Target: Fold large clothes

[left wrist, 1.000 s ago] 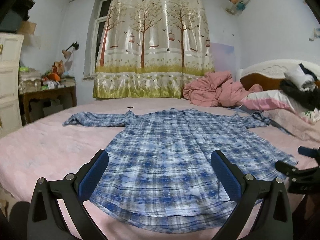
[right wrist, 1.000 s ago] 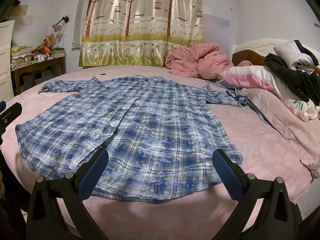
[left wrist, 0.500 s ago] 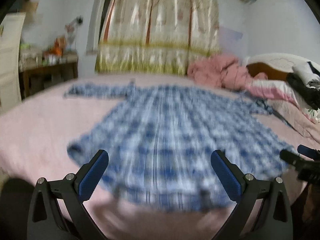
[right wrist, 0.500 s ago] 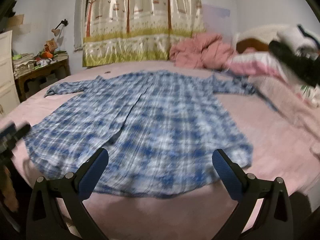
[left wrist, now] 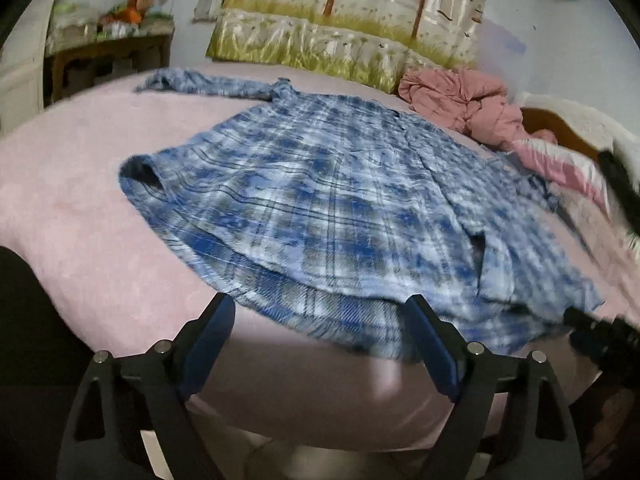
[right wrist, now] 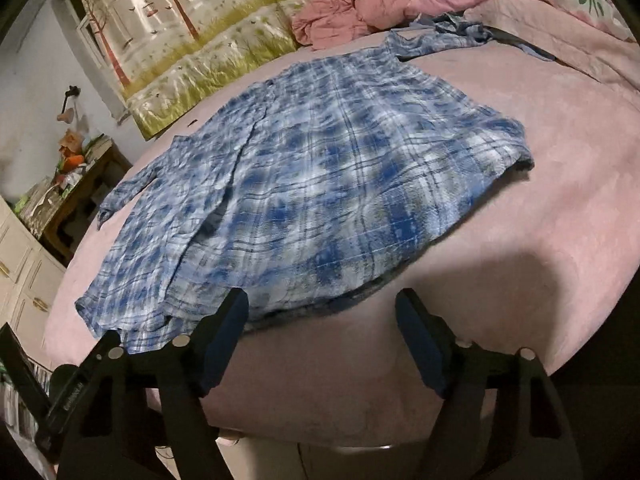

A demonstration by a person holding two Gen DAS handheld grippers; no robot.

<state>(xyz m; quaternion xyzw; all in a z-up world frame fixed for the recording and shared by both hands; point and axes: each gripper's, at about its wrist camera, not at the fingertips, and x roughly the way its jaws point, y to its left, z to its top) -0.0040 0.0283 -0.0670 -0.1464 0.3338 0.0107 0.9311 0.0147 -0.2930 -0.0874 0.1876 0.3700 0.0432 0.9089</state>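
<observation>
A large blue plaid shirt (left wrist: 340,200) lies spread flat on the pink bed (left wrist: 80,220), sleeves out to the sides and hem toward me. My left gripper (left wrist: 320,308) hovers at the hem's left part, jaws closing, the hem edge just between the fingertips with no pad pressing it. In the right wrist view the shirt (right wrist: 320,180) runs away from my right gripper (right wrist: 322,304), whose jaws are also closing over the hem's right part without gripping. The right gripper (left wrist: 600,332) shows at the left view's right edge.
A crumpled pink quilt (left wrist: 460,100) and pillows (left wrist: 560,160) lie at the bed's far right by the headboard. A tree-print curtain (left wrist: 340,20) hangs behind. A cluttered wooden side table (right wrist: 80,184) and white cabinet (right wrist: 20,272) stand to the left.
Both grippers have sunk and tilted toward the shirt's hem, each rolling so the bed looks slanted. Their fingers stand closer together than before.
</observation>
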